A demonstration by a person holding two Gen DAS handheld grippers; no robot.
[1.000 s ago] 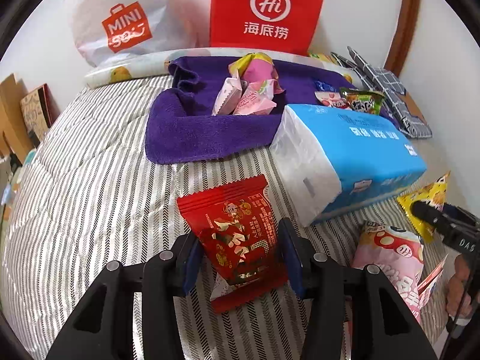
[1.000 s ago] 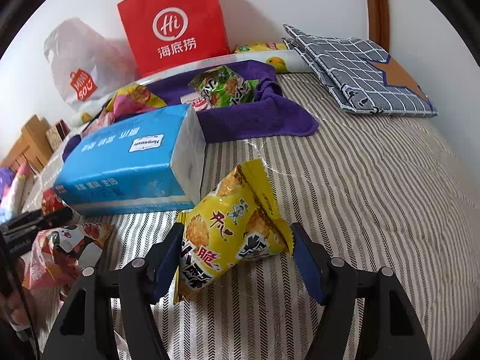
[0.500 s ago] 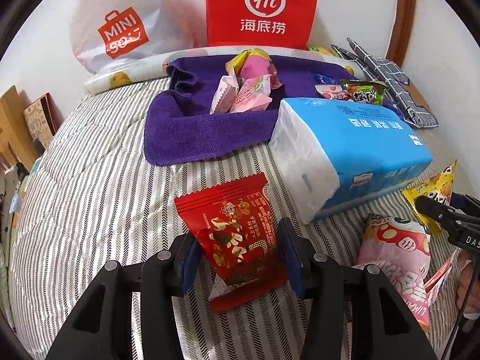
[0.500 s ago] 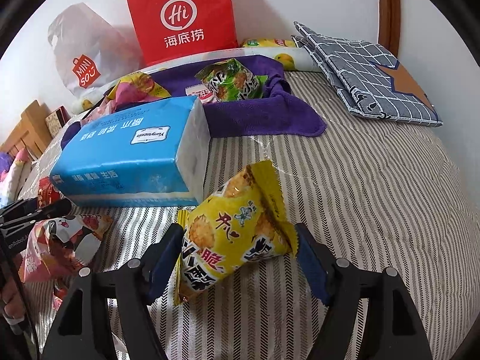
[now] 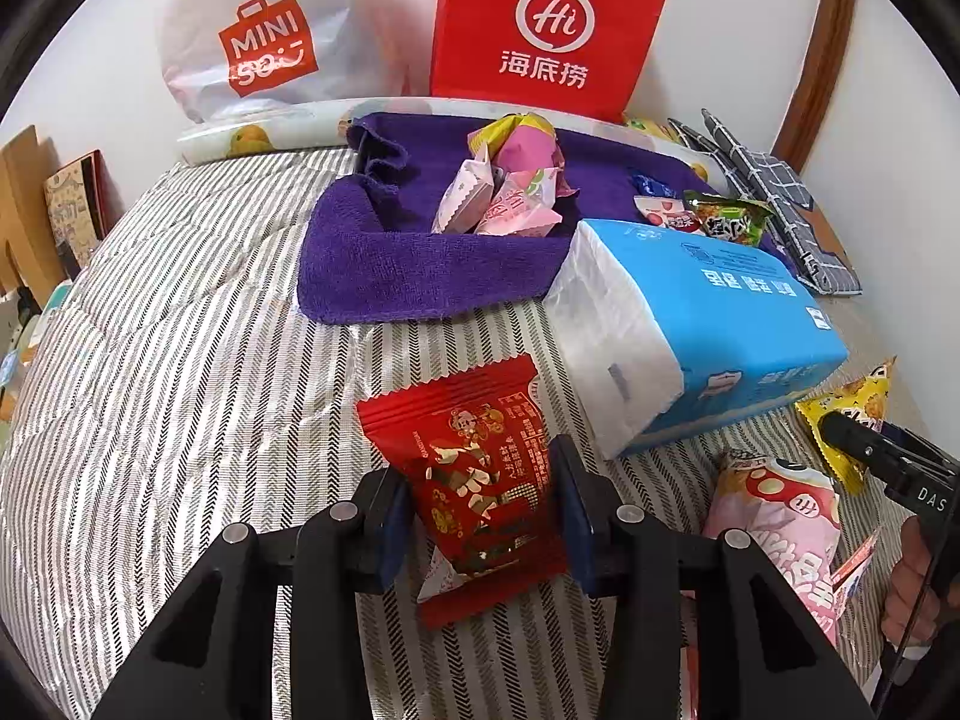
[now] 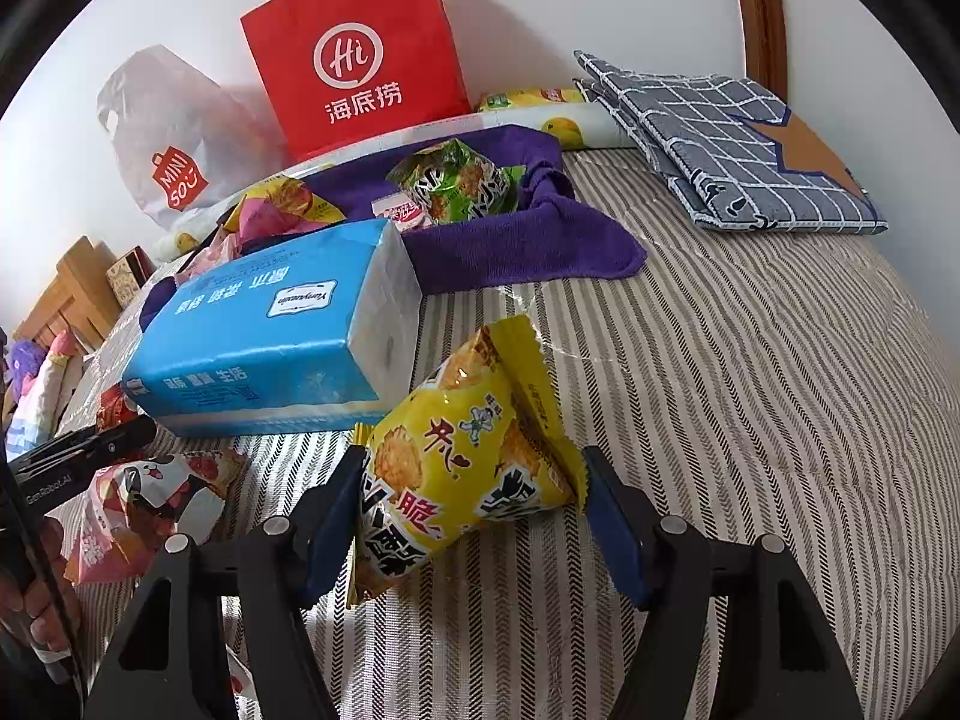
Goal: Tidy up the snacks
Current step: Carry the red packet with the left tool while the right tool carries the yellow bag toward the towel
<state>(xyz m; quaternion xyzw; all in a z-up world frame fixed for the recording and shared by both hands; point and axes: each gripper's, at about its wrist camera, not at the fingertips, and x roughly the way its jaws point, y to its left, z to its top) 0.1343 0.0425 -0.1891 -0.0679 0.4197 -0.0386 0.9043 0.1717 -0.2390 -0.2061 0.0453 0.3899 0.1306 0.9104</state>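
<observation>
The red snack packet [image 5: 480, 480] is pinched between the closing left tongs [image 5: 483, 507]. The yellow snack packet [image 6: 468, 456] lies between the closing right tongs [image 6: 474, 516], seemingly clasped. Both are best lifted toward twelve o'clock, onto the purple towel [image 5: 408, 264].

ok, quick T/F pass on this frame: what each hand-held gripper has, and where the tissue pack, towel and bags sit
1. The left hand-held gripper has the red snack packet between its fingers. True.
2. The right hand-held gripper has a green packet between its fingers. False: it is the yellow snack packet; the green packet lies on the purple towel.
3. The blue tissue pack stands upright on one end. False: it lies flat on the striped bedcover.
4. The red paper bag stands against the wall behind the purple towel. True.
5. The purple towel holds no snacks. False: several packets lie on it.
</observation>
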